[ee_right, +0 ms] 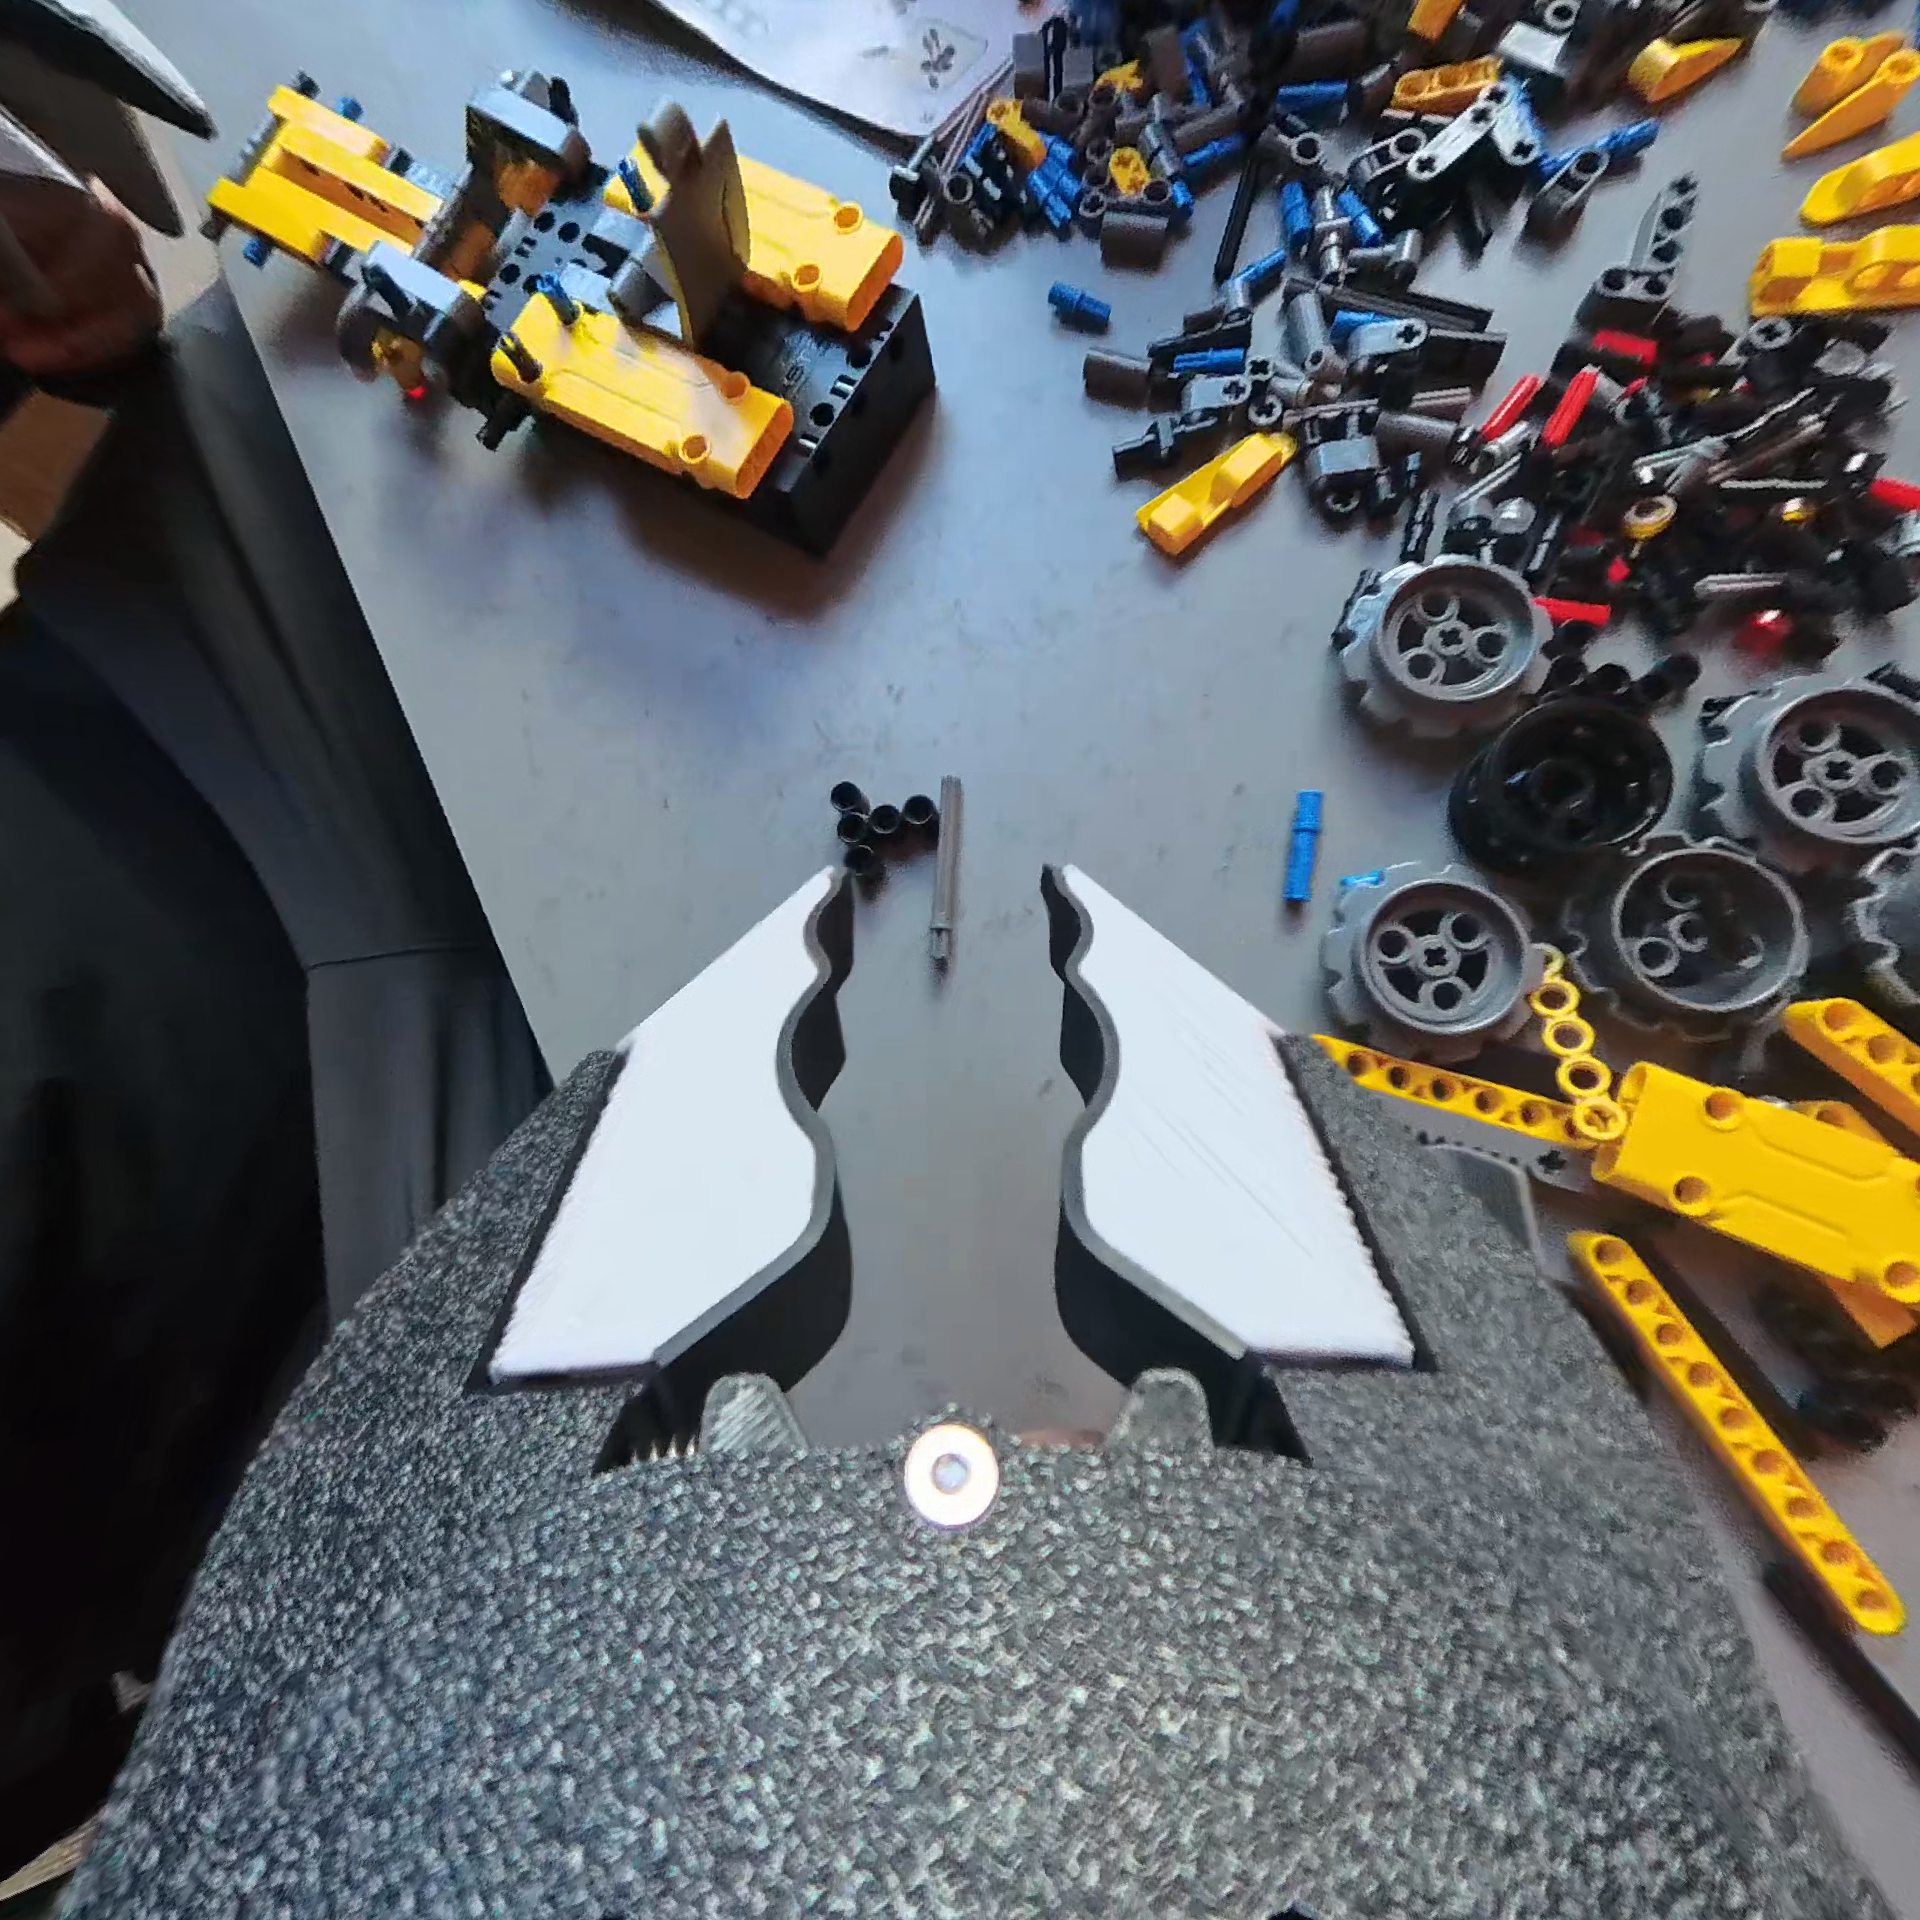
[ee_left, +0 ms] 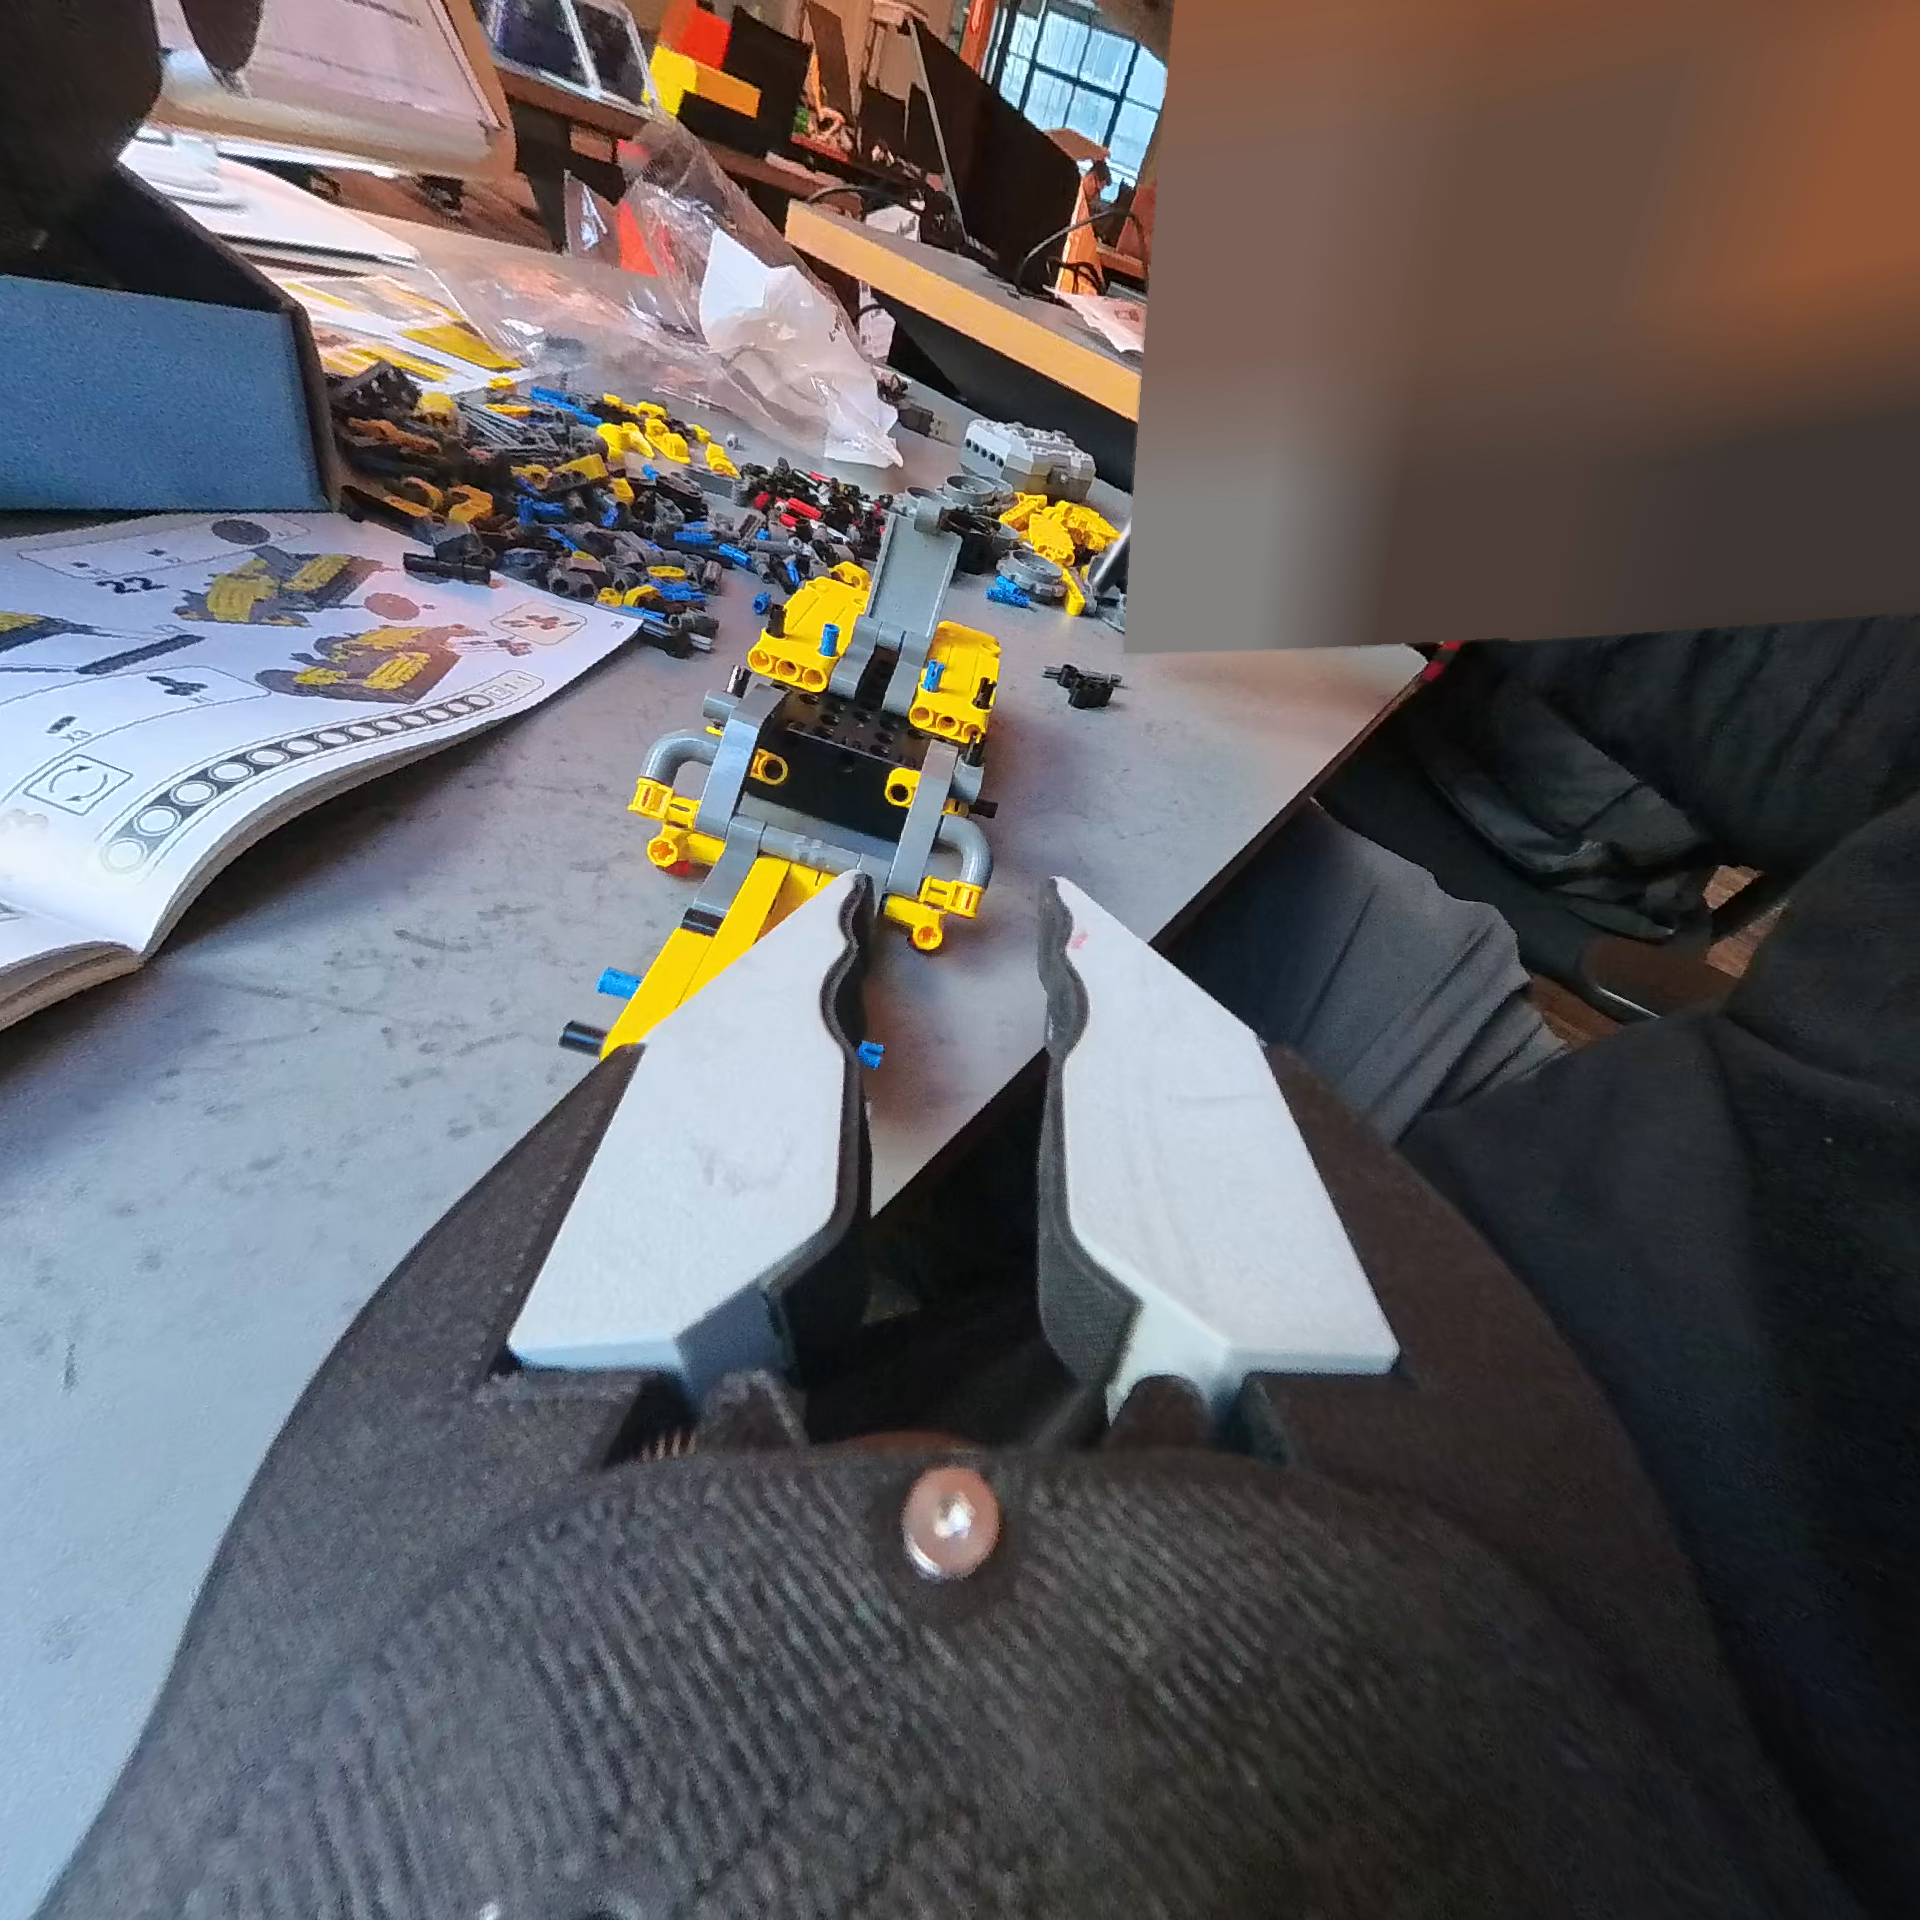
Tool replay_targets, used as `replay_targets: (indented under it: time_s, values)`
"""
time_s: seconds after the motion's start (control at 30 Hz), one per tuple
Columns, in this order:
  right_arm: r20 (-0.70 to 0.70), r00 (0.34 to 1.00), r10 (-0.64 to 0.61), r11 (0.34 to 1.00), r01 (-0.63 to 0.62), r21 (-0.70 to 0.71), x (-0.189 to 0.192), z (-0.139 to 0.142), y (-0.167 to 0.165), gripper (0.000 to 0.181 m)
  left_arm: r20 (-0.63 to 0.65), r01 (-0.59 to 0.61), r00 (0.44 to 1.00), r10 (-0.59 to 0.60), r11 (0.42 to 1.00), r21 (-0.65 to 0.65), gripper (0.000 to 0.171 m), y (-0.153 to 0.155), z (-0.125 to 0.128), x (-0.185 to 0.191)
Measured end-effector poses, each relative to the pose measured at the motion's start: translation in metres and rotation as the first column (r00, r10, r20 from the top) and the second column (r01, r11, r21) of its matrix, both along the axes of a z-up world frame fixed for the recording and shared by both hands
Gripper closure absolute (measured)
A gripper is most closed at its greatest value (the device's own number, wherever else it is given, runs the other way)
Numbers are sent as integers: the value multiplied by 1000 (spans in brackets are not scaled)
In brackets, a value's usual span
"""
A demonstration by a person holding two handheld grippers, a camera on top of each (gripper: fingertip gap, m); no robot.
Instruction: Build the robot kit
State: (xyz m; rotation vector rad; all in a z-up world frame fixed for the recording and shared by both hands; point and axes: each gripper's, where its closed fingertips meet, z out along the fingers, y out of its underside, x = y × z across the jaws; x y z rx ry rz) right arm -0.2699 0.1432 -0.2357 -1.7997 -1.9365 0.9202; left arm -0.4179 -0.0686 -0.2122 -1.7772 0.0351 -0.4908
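A partly built yellow, grey and black brick vehicle model (ee_left: pixel 831 769) lies on the grey table (ee_left: pixel 312 1091). My left gripper (ee_left: pixel 951 914) is open and empty, just short of the model's near end, its left finger over the yellow beams. In the right wrist view the same model (ee_right: pixel 582 312) lies at the upper left. My right gripper (ee_right: pixel 945 883) is open and empty above the table. A thin grey axle (ee_right: pixel 945 873) lies between its fingertips, with a small black connector piece (ee_right: pixel 878 826) just left of it and a blue pin (ee_right: pixel 1301 857) to the right.
An open instruction booklet (ee_left: pixel 260 707) lies at the left by a blue box (ee_left: pixel 135 395). Loose small parts (ee_right: pixel 1403 260) are heaped beyond; grey and black wheels (ee_right: pixel 1621 831) and yellow beams (ee_right: pixel 1725 1434) lie at the right. Clear plastic bags (ee_left: pixel 769 312) lie behind. The table edge (ee_left: pixel 1299 800) runs at the right, next to a seated person.
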Motion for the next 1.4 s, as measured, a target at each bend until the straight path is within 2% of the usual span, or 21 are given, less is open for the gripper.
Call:
replay_targets:
  time_s: [0.1, 0.17, 0.27, 0.33, 0.4, 0.47, 0.63, 0.73, 0.87, 0.97, 1.17, 1.4]
  values:
    - [34, 999, 7, 1000, -7, 11, 2, -8, -2, 140, -9, 4, 1000, -4, 1000, 1, 143, 1, 0, 3]
    - [53, 998, 23, 997, -27, 72, 4, -11, 0, 141, -15, 5, 1000, -5, 1000, -1, 143, 1, -1, 4]
    - [-13, 999, -43, 992, 44, 115, -3, 3, 17, 146, -20, 3, 1000, -3, 1000, -7, 143, 1, -2, 4]
    - [-32, 992, -121, 978, 125, 165, -8, 9, 37, 156, -16, 3, 1000, -3, 1000, -10, 143, 1, -2, 3]
    - [3, 985, -172, 947, 164, 276, -11, 4, 56, 170, -12, 4, 1000, -4, 1000, -9, 143, 2, -2, 3]
    - [36, 983, -180, 925, 157, 346, -18, -1, 64, 171, -15, 8, 1000, -8, 1000, -7, 143, 1, -2, 4]
    - [131, 977, -166, 908, 100, 407, -30, -21, 74, 171, -19, 13, 1000, -14, 1000, -9, 143, 0, -1, 5]
    - [166, 970, -179, 923, 107, 371, -28, -31, 77, 172, -13, 19, 1000, -19, 1000, -13, 142, -2, -2, 5]
    - [162, 969, -185, 934, 122, 336, -24, -31, 78, 169, -10, 15, 1000, -15, 1000, -10, 143, -2, -1, 3]
    - [154, 973, -174, 949, 124, 290, -22, -32, 71, 176, -2, 15, 1000, -15, 1000, -9, 143, -2, -1, 2]
    - [118, 987, -110, 991, 100, 88, -26, -26, 29, 176, 4, 18, 1000, -18, 1000, -8, 142, -1, -1, 2]
    - [78, 987, -138, 984, 146, -102, -29, -18, 2, 176, -3, 24, 1000, -25, 1000, -14, 142, -1, -2, 5]
